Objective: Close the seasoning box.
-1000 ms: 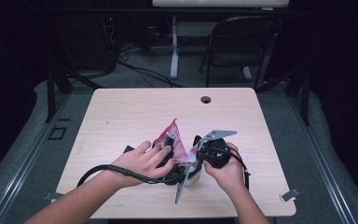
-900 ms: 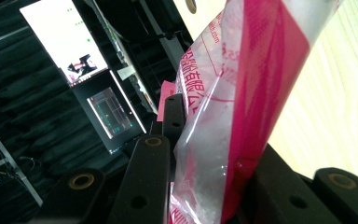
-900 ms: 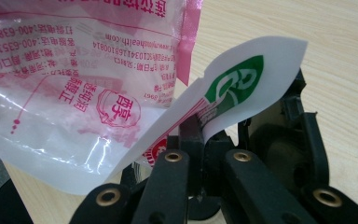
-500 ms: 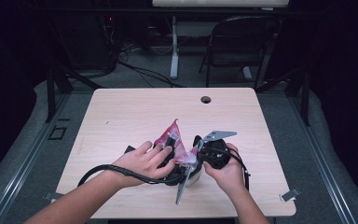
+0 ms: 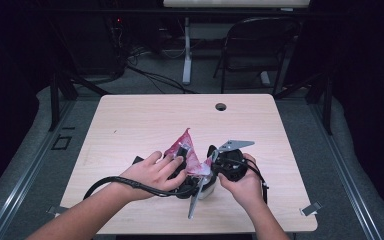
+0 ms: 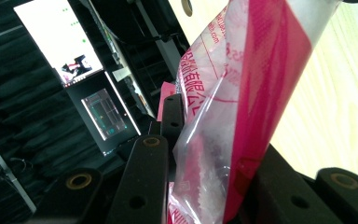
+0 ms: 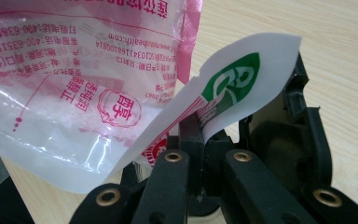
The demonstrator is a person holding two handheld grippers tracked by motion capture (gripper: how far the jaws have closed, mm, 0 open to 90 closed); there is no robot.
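A pink and clear plastic bag [image 5: 185, 147] with red printed text stands up between both hands near the table's front middle. My left gripper [image 5: 181, 156] is shut on it from the left; in the left gripper view the bag [image 6: 242, 93] is pinched between the two black jaws. My right gripper [image 5: 213, 161] is shut on the bag's right corner. In the right gripper view that white corner with a green logo [image 7: 242, 79] curls up out of the closed jaws, and the bag's body [image 7: 74, 93] spreads to the left.
The light wooden table [image 5: 130, 125] has a round cable hole [image 5: 221, 106] at its far edge. A black cable [image 5: 110, 182] loops from the left gripper. A folding chair [image 5: 260, 45] stands behind the table. Lit monitors [image 6: 56, 42] are off to the side.
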